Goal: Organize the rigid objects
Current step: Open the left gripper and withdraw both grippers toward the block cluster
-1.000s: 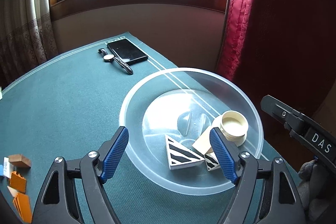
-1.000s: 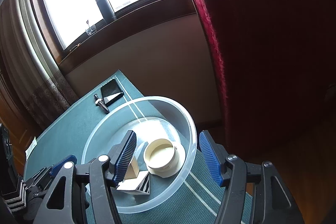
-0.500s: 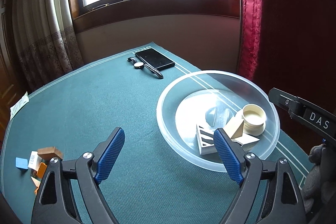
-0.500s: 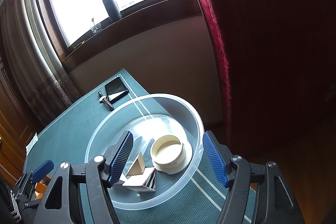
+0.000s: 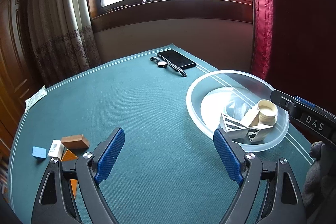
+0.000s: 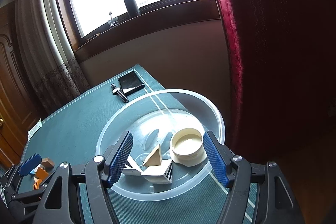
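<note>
A clear plastic bowl (image 5: 193, 110) (image 6: 212, 106) sits at the right of the green table. In it lie a cream round cup (image 5: 267, 111) (image 6: 187, 148), a tan wedge (image 6: 154, 155) and striped white blocks (image 5: 233, 128) (image 6: 157, 176). At the left lie a brown block (image 5: 74, 141), a blue piece (image 5: 39, 152), a white eraser (image 5: 55, 148) and orange wedges (image 5: 68, 155). My left gripper (image 5: 169, 152) is open and empty above the bare mat between pile and bowl. My right gripper (image 6: 167, 159) is open and empty, over the bowl's near side.
A black phone (image 5: 176, 58) (image 6: 130, 83) and a wristwatch (image 5: 166, 64) (image 6: 119, 93) lie at the table's far edge. A paper slip (image 5: 35, 97) lies at the left edge. A wall, window sill and red curtain (image 5: 262, 14) stand behind.
My left gripper has pulled back and swung left, away from the bowl, so the block pile at the left has come into view. The right gripper has risen slightly over the bowl.
</note>
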